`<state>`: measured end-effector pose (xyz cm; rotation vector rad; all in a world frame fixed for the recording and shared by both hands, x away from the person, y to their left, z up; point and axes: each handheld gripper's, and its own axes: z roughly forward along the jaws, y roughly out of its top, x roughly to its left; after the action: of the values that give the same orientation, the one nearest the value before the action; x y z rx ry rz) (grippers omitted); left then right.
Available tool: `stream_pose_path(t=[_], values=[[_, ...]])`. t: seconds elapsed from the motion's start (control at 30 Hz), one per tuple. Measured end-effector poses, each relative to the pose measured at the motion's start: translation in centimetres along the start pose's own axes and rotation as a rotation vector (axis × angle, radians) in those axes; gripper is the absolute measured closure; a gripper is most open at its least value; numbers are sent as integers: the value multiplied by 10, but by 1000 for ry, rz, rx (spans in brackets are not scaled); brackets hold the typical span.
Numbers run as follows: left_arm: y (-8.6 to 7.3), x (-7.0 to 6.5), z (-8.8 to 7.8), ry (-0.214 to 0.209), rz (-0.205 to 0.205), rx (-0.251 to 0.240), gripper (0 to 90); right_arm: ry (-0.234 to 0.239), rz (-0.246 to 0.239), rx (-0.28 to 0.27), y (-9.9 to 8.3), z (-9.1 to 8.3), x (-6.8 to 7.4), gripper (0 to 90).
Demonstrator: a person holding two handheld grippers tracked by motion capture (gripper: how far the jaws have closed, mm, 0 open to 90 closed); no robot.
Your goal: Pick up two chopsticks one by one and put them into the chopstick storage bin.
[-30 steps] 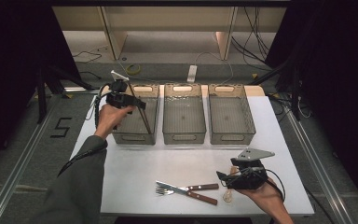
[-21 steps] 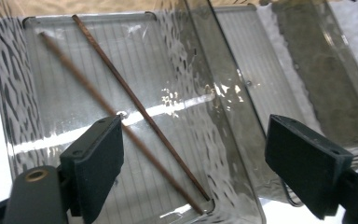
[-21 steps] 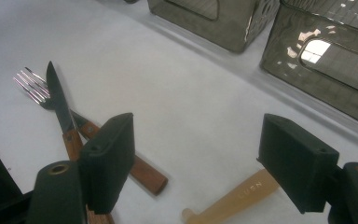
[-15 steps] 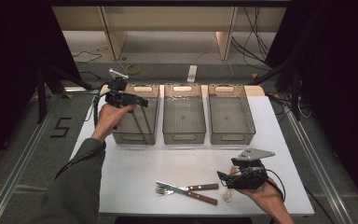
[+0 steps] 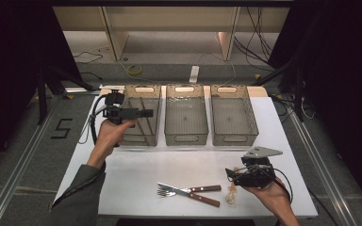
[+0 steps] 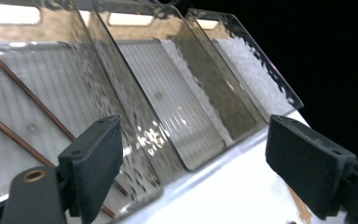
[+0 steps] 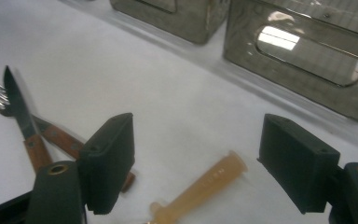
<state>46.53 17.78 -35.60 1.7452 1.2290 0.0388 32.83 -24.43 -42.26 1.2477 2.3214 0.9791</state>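
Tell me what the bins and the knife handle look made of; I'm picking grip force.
Bins: likely hard plastic, smoky translucent, with a rippled glossy texture that lets the table show through. Knife handle: probably wood, reddish-brown with a matte look; its blade looks like dark metal.

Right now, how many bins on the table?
3, in a row along the table's far edge: left bin under the left gripper, middle bin, right bin. None seem hidden.

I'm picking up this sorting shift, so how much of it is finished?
Done: two chopsticks lie in the left bin. In hand: nothing; the left claw, just opened, hangs empty over that bin, and the right claw stands open by the syringe. Left: syringe, knife and fork on the table.
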Motion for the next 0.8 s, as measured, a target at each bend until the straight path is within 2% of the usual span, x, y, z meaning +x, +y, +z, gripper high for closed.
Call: stream_pose_path(t=[0.03, 0.1, 0.17, 0.27, 0.3, 0.5, 0.73, 0.8], values=[[-1, -2, 0, 8, 13, 11, 183, -8, 5, 3, 0, 0, -1, 270], [-6, -7, -1, 3, 30, -10, 183, -19, 21, 13, -1, 1, -3, 268], [-12, -12, -1, 14, 59, -3, 183, -29, 30, 22, -3, 3, -5, 266], [-20, -19, -3, 83, 123, -21, 182, -40, 35, 36, -5, 6, -5, 266], [-22, -20, -4, 79, 134, -29, 182, -42, 35, 42, -6, 7, -5, 266], [-35, -23, -4, -4, 119, -45, 181, -48, 39, 55, -7, 8, -8, 266], [-52, -25, -2, -56, 142, -35, 170, -43, 52, 73, -9, 12, -10, 262], [-58, -26, -2, -60, 148, -42, 169, -43, 53, 80, -9, 14, -10, 260]])
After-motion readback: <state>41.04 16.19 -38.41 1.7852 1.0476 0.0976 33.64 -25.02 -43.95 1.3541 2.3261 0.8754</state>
